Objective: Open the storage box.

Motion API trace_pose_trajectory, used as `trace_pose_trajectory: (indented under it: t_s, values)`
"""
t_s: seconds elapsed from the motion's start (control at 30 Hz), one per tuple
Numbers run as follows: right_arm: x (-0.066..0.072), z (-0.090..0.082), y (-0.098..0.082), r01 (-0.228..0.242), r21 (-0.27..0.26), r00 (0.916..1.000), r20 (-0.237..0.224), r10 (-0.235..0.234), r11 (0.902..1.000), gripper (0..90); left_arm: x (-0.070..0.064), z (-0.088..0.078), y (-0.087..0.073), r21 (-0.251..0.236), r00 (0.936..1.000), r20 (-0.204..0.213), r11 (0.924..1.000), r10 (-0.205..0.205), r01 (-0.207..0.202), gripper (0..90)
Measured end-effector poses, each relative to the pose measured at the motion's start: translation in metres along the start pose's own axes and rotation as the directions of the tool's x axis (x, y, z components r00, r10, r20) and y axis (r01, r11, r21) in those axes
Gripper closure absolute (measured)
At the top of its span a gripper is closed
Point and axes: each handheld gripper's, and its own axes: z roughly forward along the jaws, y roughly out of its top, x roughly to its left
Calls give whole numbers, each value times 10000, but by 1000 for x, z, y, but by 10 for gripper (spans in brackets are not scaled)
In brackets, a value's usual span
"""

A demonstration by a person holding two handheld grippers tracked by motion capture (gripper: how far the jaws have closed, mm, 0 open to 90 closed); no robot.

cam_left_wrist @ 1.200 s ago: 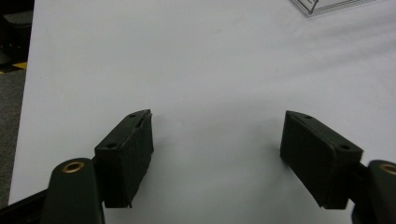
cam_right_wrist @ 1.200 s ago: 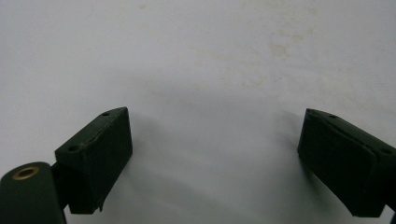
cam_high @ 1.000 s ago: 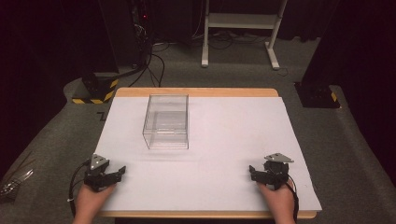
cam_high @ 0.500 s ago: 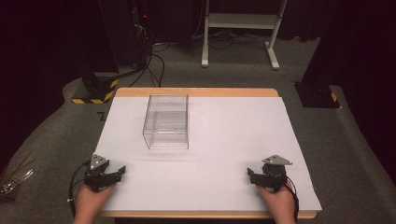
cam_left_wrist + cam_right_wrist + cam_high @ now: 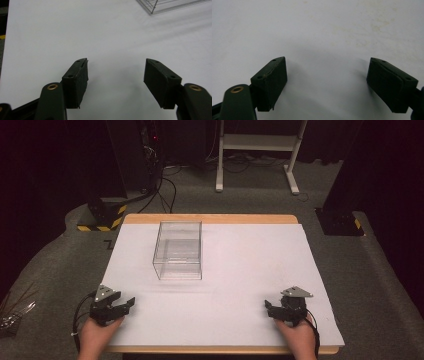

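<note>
The clear box [image 5: 178,251] stands empty on the white table [image 5: 240,285], left of centre and toward the far edge, its long axis running away from the person. The left gripper [image 5: 126,304] rests at the near left corner with nothing between its jaws, which have just been closing a little yet stand well apart; the box lies ahead and slightly to its right, so this hand is nearer. The right gripper [image 5: 268,309] sits at the near right, jaws wide and empty, well apart from the box.

**What we could not see in full**

In the left gripper view the picture's top edge cut off the clear box [image 5: 172,5], leaving one corner. At the high view's left edge, thin metal pieces [image 5: 12,312] were too small; possibly tools.
</note>
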Motion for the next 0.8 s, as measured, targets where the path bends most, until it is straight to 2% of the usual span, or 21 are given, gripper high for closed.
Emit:
trace_pose_trajectory:
  t_s: [0.17,0.37,0.47,0.53,0.8]
  values:
    - [0,0,0,0,-2,10000,0,0,10000,164,-8,-3,4,-213,9997,122,9996,191,-188,376]
    - [0,0,0,3,-3,10000,0,-3,10000,164,-20,-5,9,-390,9974,492,9979,531,-512,376]
    - [0,0,0,4,-4,10000,1,-4,10000,164,-23,-6,11,-561,9971,540,9971,545,-515,365]
    - [0,0,0,7,-2,10000,3,-7,10000,164,-26,-8,14,-778,9959,758,9961,484,-424,363]
    - [0,0,0,18,-9,10000,10,-18,10000,165,-35,-11,17,-1090,9928,1086,9933,507,-388,355]
